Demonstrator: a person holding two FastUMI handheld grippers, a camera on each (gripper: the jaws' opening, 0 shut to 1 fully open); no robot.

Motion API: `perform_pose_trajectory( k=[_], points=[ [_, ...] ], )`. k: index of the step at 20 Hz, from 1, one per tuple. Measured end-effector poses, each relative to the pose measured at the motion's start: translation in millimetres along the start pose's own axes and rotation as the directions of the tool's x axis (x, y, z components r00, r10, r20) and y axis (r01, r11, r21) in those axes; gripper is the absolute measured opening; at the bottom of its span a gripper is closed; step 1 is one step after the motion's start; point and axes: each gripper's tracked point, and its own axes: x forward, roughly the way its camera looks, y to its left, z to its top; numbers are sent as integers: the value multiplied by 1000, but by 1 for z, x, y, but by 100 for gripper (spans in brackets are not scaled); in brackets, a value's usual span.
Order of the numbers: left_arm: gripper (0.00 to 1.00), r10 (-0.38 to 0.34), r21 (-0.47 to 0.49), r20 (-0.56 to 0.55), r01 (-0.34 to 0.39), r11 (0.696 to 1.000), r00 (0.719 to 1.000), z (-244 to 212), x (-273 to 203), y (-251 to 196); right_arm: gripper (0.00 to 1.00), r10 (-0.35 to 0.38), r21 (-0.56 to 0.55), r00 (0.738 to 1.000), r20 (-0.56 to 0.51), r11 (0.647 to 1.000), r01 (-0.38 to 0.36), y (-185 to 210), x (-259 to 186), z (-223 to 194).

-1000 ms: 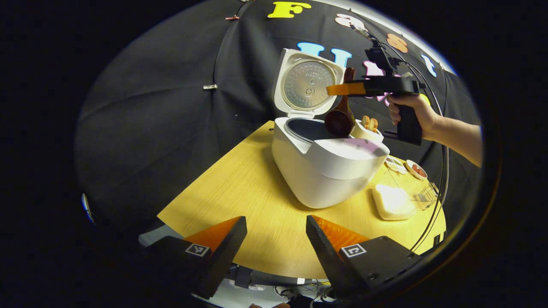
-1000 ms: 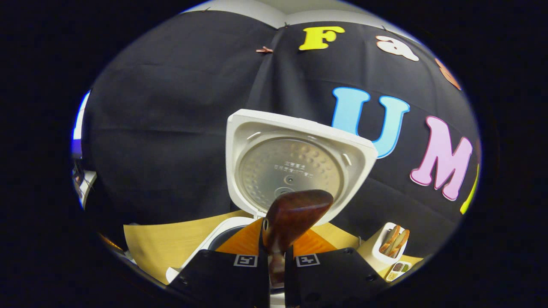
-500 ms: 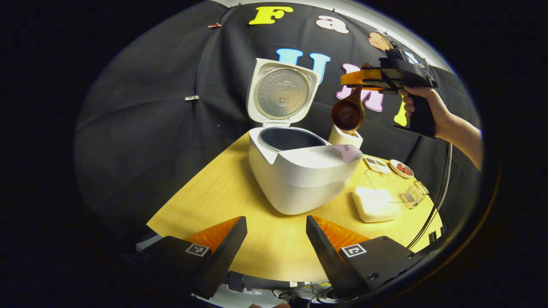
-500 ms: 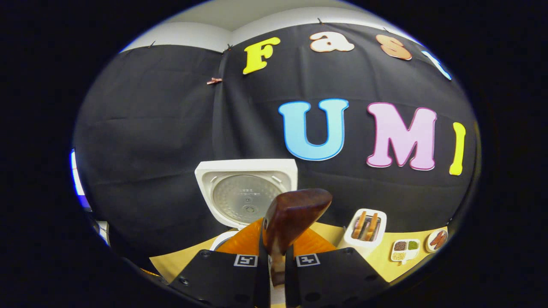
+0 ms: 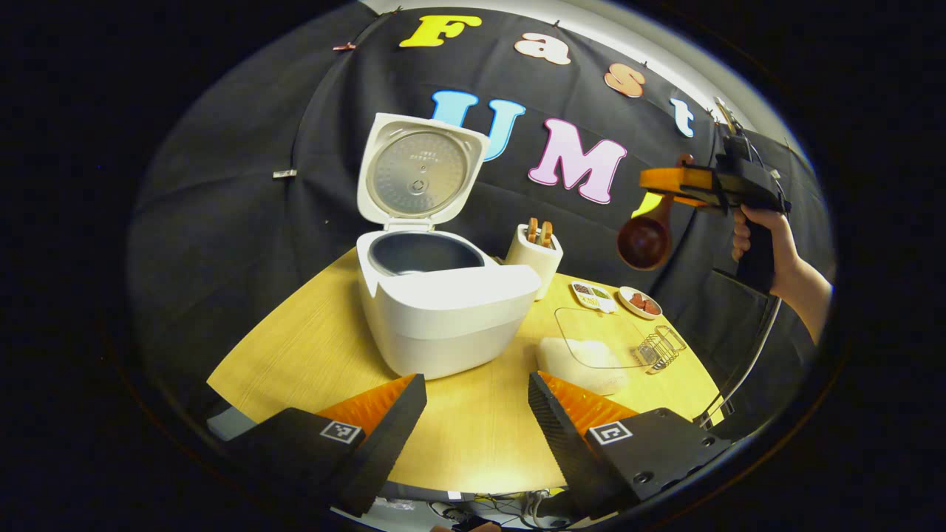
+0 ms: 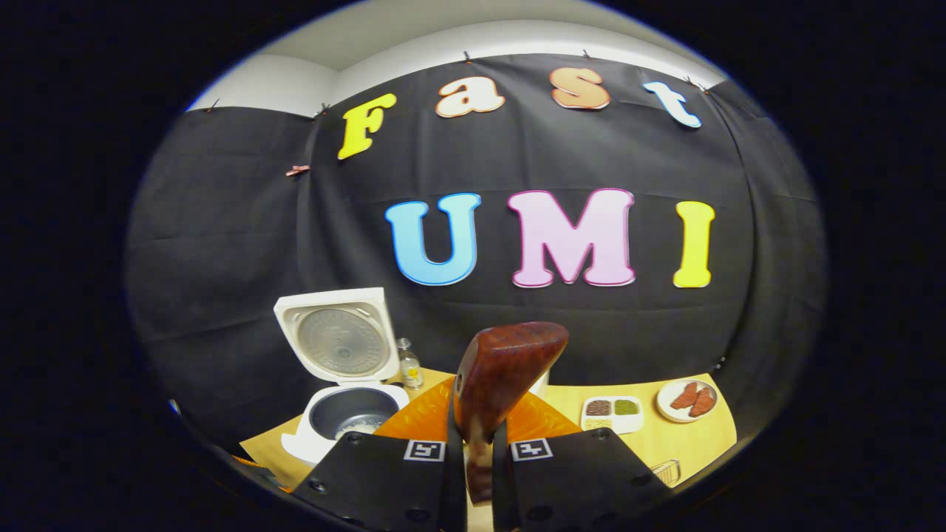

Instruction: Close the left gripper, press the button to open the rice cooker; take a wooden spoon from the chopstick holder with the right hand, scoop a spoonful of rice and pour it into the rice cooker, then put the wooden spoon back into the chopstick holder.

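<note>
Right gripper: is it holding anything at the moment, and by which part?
The right gripper is shut on the wooden spoon, gripping its handle, with the bowl hanging below the fingers in the left gripper view. The left gripper is open and holds nothing.

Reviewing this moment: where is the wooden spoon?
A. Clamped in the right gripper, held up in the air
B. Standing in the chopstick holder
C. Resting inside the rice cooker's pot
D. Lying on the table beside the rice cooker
A: the right gripper view shows the right gripper shut on the wooden spoon, and the left gripper view shows it raised to the right of the chopstick holder and open rice cooker.
</note>
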Motion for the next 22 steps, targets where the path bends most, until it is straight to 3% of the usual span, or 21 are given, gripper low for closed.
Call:
perform_pose_trajectory(
  k=[5, 10, 16, 22],
  points=[
    [96, 25, 6, 1, -25, 1000, 1000, 7, 17, -45, 18, -105, 57, 994, -15, 993, 106, -103, -27, -12],
    [96, 49, -26, -10, -49, 998, 999, 5, 28, -98, 17, -167, 100, 983, -83, 980, 174, -180, -41, -45],
    [96, 125, -41, -35, -127, 991, 991, -10, 37, -129, 18, -223, 190, 962, -159, 949, 252, -250, -25, -87],
    [96, 257, -50, -42, -258, 965, 966, -3, 38, -138, 18, -198, 262, 949, -246, 929, 261, -282, -10, -135]
  ],
)
